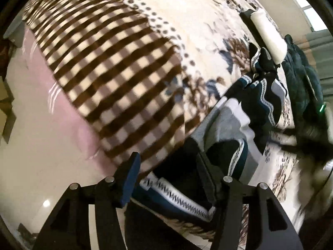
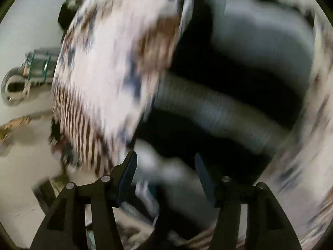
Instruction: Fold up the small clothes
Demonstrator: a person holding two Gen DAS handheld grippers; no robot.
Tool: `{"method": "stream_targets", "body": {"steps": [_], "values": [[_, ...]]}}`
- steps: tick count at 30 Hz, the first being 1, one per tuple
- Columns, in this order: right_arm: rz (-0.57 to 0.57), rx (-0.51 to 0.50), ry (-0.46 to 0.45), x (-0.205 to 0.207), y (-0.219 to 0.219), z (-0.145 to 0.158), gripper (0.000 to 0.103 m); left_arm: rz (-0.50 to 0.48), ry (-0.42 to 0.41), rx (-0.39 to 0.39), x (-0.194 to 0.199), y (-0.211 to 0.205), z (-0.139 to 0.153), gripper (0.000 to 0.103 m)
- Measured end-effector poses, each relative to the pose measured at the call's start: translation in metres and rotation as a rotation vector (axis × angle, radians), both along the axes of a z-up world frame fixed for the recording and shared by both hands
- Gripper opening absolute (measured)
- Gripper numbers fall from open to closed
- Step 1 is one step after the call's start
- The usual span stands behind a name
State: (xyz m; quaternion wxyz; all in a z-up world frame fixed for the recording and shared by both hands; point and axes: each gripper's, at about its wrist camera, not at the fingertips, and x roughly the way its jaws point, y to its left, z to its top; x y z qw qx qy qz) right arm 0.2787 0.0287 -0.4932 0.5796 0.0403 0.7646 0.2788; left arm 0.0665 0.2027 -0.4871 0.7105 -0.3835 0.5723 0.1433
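With our left gripper (image 1: 168, 179) and right gripper (image 2: 166, 179) both spread and seemingly empty, we risk the striped garment (image 1: 235, 120) at lower right slumping unfolded on the blanket (image 1: 116, 79).

place: home bedroom | evidence: patterned blanket (image 1: 116, 79) on bed, tiled floor (image 1: 41, 166)

left gripper (image 1: 168, 179): jaws apart over garment | striped garment (image 1: 235, 120): crumpled, dark, grey, white bands | blanket (image 1: 116, 79): checked and floral | right gripper (image 1: 268, 41): beyond garment, state unclear
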Motion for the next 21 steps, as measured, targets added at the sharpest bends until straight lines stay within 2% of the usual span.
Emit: {"method": "stream_targets", "body": {"steps": [4,6,9,11,15,18,21], "values": [[-0.129,0.111,0.096,-0.079,-0.004,-0.045,0.06,-0.018,-0.013,0.016,-0.015,-0.006,0.013,0.053],[-0.179,0.174,0.098,-0.112,0.001,-0.049,0.06,-0.028,-0.02,0.036,-0.02,-0.004,0.023,0.053],[-0.163,0.234,0.092,-0.157,0.018,-0.039,0.06,-0.035,-0.034,0.057,-0.025,0.005,0.033,0.053],[-0.107,0.236,0.109,-0.188,0.034,-0.033,0.06,-0.041,-0.038,0.054,-0.023,0.014,0.034,0.053],[-0.017,0.217,0.159,-0.237,0.043,-0.028,0.06,-0.078,-0.046,0.0,-0.006,0.025,0.019,0.053],[-0.056,0.218,0.168,-0.258,0.024,-0.021,0.06,-0.154,-0.06,-0.067,0.019,0.017,0.005,0.053],[-0.217,0.155,0.097,-0.256,-0.03,-0.006,0.06,-0.243,-0.07,-0.099,0.045,-0.003,-0.002,0.053]]}}
